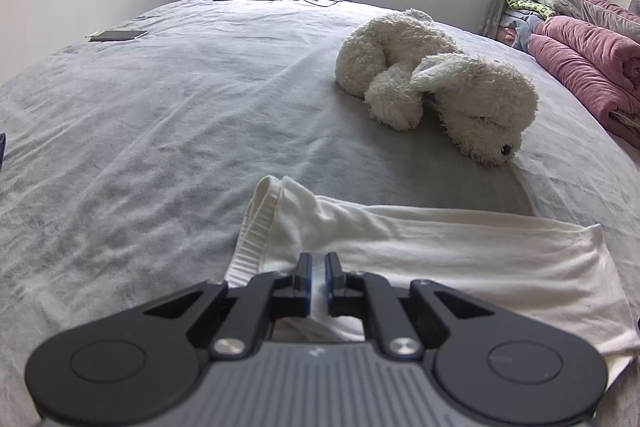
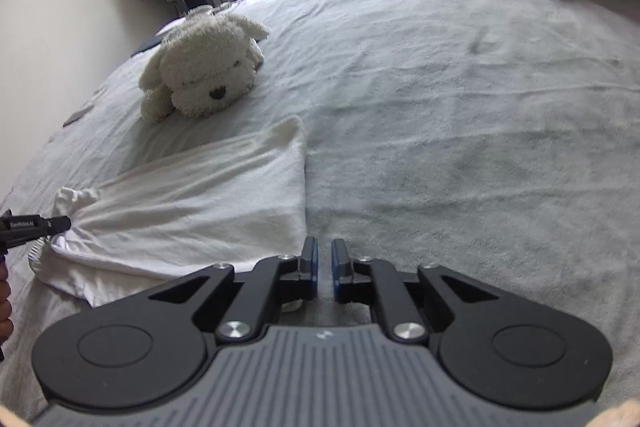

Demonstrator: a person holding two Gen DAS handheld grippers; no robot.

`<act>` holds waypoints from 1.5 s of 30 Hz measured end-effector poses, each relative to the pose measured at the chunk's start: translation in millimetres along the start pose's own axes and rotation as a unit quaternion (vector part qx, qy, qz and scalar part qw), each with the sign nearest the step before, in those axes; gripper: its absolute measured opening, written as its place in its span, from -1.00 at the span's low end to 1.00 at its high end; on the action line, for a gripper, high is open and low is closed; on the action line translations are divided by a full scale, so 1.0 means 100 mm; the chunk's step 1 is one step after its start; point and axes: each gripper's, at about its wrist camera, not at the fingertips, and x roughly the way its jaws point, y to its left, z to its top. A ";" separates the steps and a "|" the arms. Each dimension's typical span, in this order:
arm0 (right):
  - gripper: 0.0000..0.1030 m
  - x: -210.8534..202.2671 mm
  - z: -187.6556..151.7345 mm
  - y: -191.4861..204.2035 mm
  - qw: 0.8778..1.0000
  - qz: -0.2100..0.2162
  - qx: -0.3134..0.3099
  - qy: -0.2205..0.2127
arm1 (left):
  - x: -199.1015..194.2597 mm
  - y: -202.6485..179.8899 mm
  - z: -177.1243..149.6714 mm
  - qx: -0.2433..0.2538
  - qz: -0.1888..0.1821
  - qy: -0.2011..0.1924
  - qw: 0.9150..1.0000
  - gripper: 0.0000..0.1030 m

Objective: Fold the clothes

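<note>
left fingers pinch ribbed white garment | right fingers slightly apart, empty

Two matching tools: left gripper and right gripper, each with a ribbed grey body, black rounded side housings with circular insets, silver screws at the linkage pivots, black fingers faced with blue pads. Small white logo on each grey body.
</note>
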 end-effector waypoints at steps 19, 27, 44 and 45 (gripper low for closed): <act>-0.76 0.21 -0.28 0.59 0.988 0.028 -0.153 0.006 | 0.06 -0.19 -0.15 0.041 0.025 0.018 0.999 -0.85; -0.83 0.14 -0.42 0.56 0.984 0.015 -0.177 -0.003 | 0.06 -0.12 -0.15 0.029 0.020 0.024 0.999 -0.85; -0.65 0.28 0.15 0.54 0.988 0.048 -0.145 -0.019 | 0.01 -0.20 -0.13 0.038 0.029 0.019 0.999 -0.76; -0.65 0.35 0.21 0.54 0.988 0.056 -0.145 -0.012 | 0.01 -0.20 -0.13 0.038 0.029 0.020 0.999 -0.76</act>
